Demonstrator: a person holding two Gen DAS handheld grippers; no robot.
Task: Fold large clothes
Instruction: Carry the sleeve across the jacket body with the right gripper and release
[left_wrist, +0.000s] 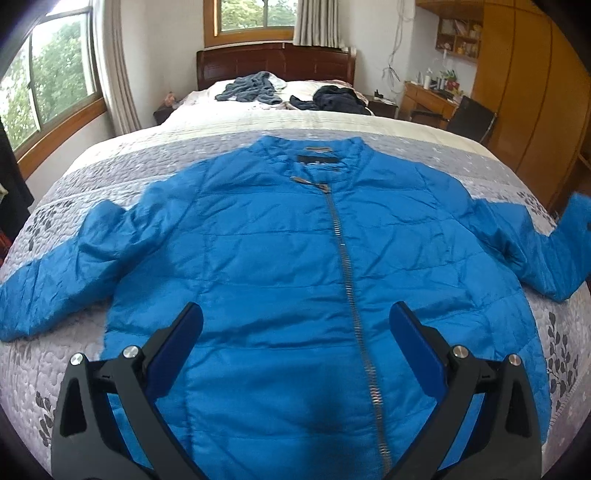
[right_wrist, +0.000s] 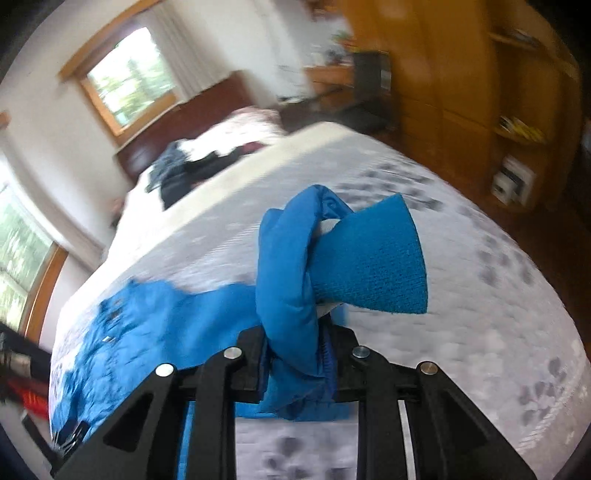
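No text, brand, number or sign can be read in either view; the dark label (left_wrist: 320, 159) inside the collar of the jacket (left_wrist: 295, 251) is too small and blurred to make out; the small tag (left_wrist: 317, 148) above it shows no legible marks; the books (right_wrist: 511, 181) on the shelf in the right wrist view are blurred, their covers unreadable.
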